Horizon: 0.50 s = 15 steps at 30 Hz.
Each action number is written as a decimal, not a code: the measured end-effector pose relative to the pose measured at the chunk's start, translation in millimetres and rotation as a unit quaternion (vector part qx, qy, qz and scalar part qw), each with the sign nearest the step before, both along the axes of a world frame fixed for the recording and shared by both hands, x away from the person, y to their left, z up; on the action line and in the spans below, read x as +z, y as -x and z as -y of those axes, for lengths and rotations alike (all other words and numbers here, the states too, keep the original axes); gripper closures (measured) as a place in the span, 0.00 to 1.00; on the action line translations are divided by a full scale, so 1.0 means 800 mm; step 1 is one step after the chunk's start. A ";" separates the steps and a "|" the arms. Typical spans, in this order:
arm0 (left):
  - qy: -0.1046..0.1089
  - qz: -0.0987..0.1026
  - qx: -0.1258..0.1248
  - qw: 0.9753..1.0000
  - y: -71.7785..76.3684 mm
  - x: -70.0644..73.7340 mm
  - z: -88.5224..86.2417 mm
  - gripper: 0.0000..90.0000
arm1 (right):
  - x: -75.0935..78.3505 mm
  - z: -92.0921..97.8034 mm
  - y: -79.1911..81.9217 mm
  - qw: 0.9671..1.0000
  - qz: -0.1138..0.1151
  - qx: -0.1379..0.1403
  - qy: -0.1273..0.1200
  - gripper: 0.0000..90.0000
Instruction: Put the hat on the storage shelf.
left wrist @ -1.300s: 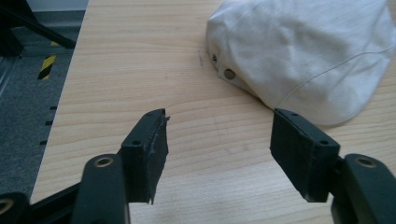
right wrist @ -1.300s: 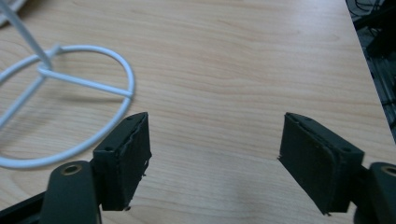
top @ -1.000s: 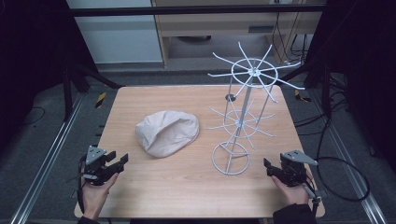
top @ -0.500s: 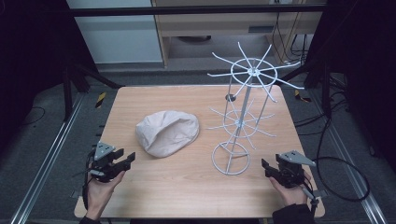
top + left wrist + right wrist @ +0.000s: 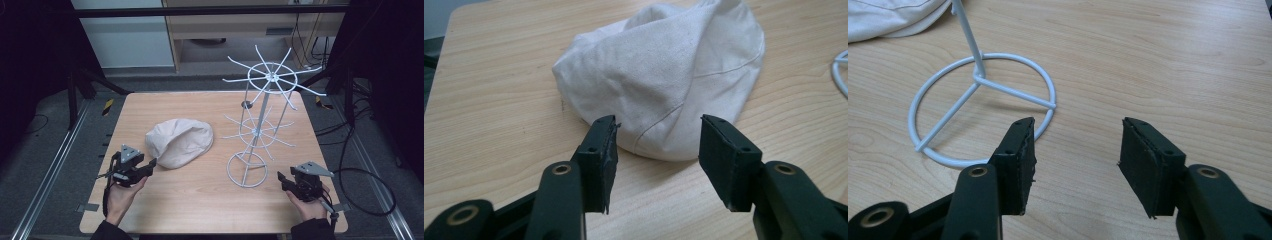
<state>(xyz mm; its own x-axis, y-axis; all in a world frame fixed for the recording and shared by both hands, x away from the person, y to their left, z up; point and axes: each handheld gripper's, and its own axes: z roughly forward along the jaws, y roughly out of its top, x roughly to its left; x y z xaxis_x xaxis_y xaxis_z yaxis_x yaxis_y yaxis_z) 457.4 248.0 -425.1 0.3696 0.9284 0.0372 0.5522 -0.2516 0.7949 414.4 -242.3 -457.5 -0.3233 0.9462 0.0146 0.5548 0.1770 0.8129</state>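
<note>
The left gripper (image 5: 150,165) is open, just near-left of the white cloth cap (image 5: 180,141). The right gripper (image 5: 283,181) is open, right of the wire rack's base ring (image 5: 247,169).

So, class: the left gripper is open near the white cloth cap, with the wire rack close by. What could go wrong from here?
1. The left gripper stands open at the edge of the cap; its soft folds may let the jaws pinch only one loose layer, so it might slip.
2. The wire rack is tall on a small ring base; a bump from the right gripper could tip it.
</note>
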 end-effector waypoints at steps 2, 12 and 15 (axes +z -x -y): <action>-0.004 -0.002 0.000 1.000 -0.003 -0.002 0.003 0.55 | 0.000 0.000 0.000 1.000 -0.001 0.000 0.000 0.54; -0.051 -0.012 0.004 0.999 -0.031 -0.026 0.027 0.54 | -0.003 -0.004 -0.002 1.000 -0.007 0.009 0.004 0.54; -0.051 -0.013 0.007 0.999 -0.037 -0.030 0.030 0.56 | -0.003 -0.006 -0.002 1.000 -0.008 0.011 0.003 0.54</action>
